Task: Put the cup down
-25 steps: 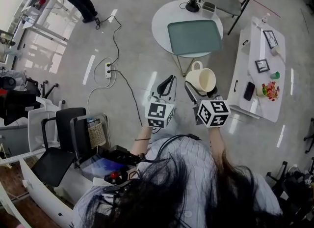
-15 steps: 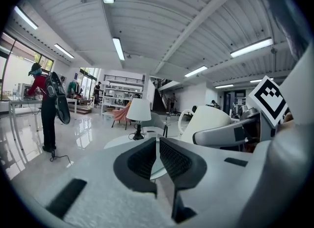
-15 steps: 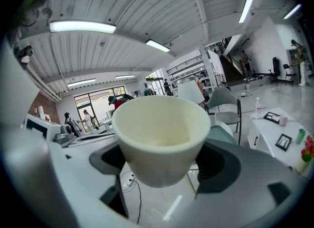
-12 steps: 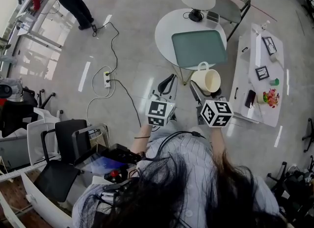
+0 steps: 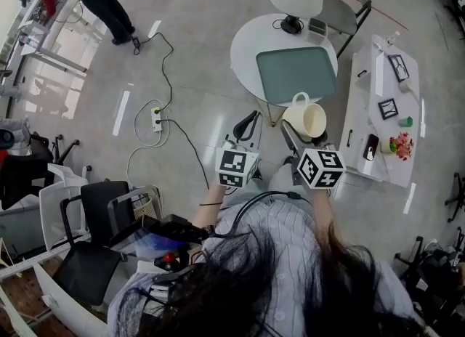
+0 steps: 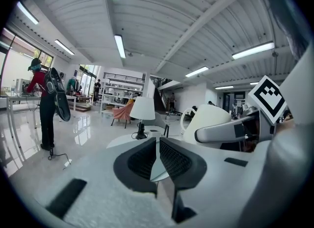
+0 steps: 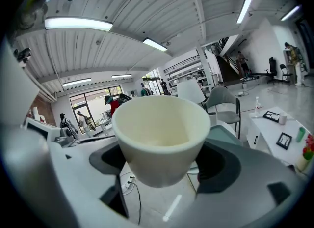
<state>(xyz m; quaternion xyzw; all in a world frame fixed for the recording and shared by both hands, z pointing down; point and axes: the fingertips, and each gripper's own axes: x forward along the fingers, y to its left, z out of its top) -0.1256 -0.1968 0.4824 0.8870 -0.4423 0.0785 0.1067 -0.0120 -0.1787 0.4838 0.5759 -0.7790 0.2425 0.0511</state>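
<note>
Not down yet: cup clamped in right tool, up in the air beside the counter with tray. Left tool pinched almost closed, empty. Lowering and release left to do.

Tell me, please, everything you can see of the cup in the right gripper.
The cup is cream-coloured and matt, narrowing toward its base, with a loop handle on the side away from the person. It is upright, mouth up, and looks empty. The right gripper holds it in the air, jaws pressed on its lower wall from both sides. In the head view it hangs by the near edge of the round table.
</note>
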